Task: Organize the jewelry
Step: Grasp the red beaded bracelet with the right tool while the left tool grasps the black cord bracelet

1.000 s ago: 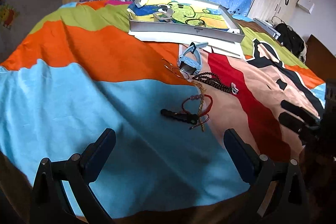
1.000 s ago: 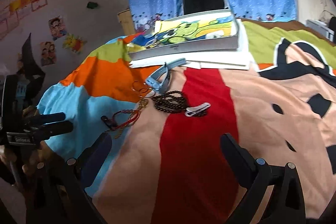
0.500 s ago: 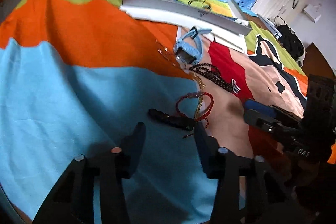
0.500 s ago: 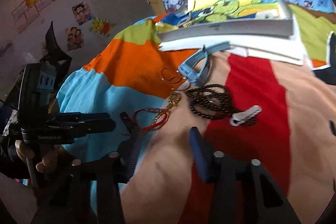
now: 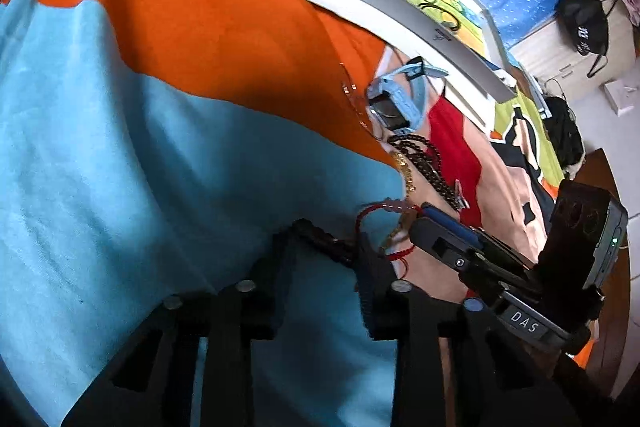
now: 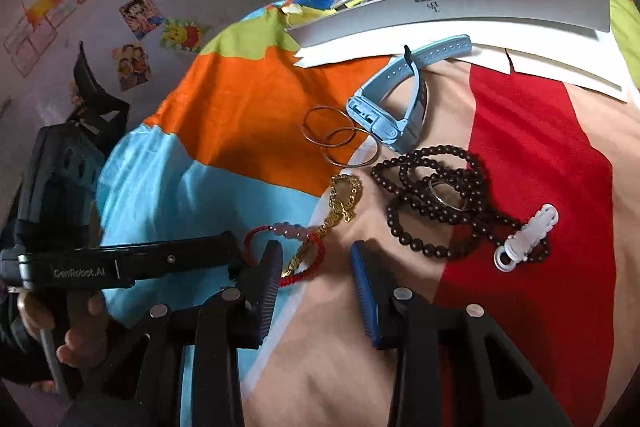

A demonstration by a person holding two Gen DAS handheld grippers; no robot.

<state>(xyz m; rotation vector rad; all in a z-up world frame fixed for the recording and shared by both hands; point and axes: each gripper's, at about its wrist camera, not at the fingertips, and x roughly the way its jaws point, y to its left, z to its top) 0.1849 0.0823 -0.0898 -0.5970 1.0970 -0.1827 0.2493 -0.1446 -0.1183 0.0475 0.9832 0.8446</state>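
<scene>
Jewelry lies on a colourful bedspread. A black hair clip (image 5: 324,237) sits between the part-open fingers of my left gripper (image 5: 322,247); I cannot tell whether they touch it. A red cord bracelet (image 6: 304,271) with pink beads and a gold chain (image 6: 340,207) lie at the tips of my right gripper (image 6: 314,261), which is part open over them. Beyond are a dark bead necklace (image 6: 436,203), a white clip (image 6: 528,237), thin hoops (image 6: 340,143) and a blue watch (image 6: 396,111).
A white tray (image 6: 460,7) with a cartoon lining stands at the far side on white sheets; it holds a few small items. The two grippers are close together, the left one (image 6: 120,265) crossing just left of my right fingers.
Both grippers have dropped low and moved in on the jewelry. Their jaws narrowed from wide open to part open. The left one now straddles the black hair clip.
</scene>
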